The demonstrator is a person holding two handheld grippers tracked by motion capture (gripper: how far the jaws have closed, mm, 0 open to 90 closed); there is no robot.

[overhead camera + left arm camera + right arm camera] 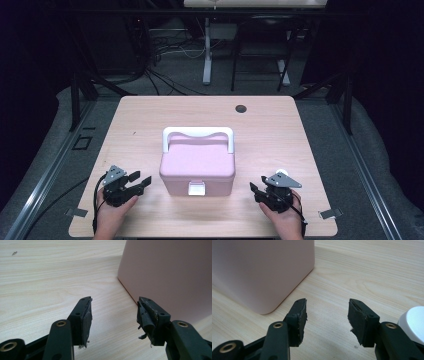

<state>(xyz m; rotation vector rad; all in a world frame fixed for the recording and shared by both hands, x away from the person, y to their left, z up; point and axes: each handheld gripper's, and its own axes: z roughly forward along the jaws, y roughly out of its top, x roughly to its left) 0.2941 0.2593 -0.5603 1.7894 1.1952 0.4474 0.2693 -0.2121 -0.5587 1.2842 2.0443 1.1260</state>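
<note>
A pink lidded box (198, 165) with a white handle (198, 133) folded back and a white front latch (196, 188) stands in the middle of the wooden table (270, 130). My left gripper (141, 179) rests low on the table to the box's left, open, with nothing between its jaws. In the left gripper view the box wall (170, 272) rises just beyond the open left gripper (115, 301). My right gripper (257, 183) lies to the box's right, also open and holding nothing. The right gripper view puts the box corner (262, 267) ahead and left of the right gripper (327, 302).
A small white round object (282, 173) sits on the table right beside the right gripper, and is seen as a white round object (414, 322) in the right gripper view. A dark grommet hole (241, 108) is near the table's far edge. Black frame posts and cables stand beyond the table.
</note>
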